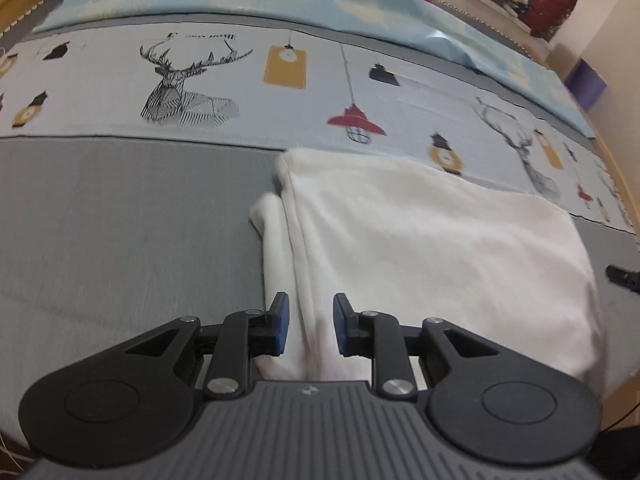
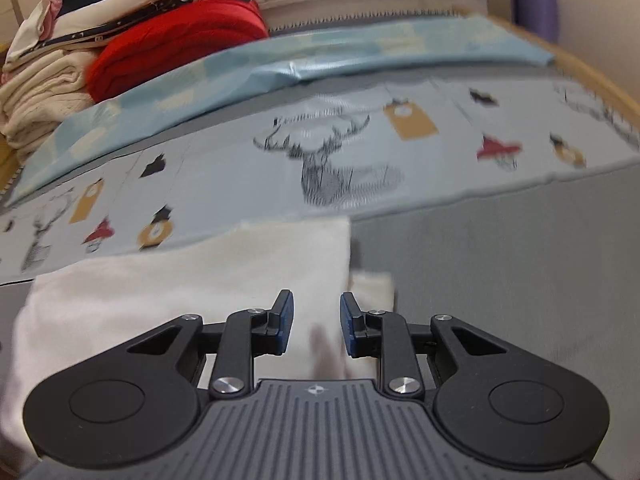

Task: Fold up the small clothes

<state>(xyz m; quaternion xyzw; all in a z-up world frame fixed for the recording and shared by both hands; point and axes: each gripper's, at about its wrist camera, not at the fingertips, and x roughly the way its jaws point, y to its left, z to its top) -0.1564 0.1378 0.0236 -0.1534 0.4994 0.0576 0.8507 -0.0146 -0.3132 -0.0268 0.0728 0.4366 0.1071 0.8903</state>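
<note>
A white garment [image 1: 420,232] lies folded flat on the bed, with a narrow folded strip [image 1: 272,240] sticking out along its left side. My left gripper [image 1: 311,304] hovers over the garment's near left part. Its blue pads [image 1: 282,320] are apart, and the cloth lies below them untouched. In the right wrist view the same white garment [image 2: 180,280] fills the lower left, and a small flap [image 2: 372,292] juts out at its right edge. My right gripper [image 2: 316,304] stands open above that right edge, gripping nothing.
The bedspread has a grey band [image 1: 120,220] and a pale band printed with deer and lamps [image 1: 240,92]. A pile of folded clothes [image 2: 44,80] and a red cloth [image 2: 168,44] sit at the back left. A light blue sheet [image 2: 360,48] lies behind, and the bed's wooden edge [image 2: 600,84] runs along the right.
</note>
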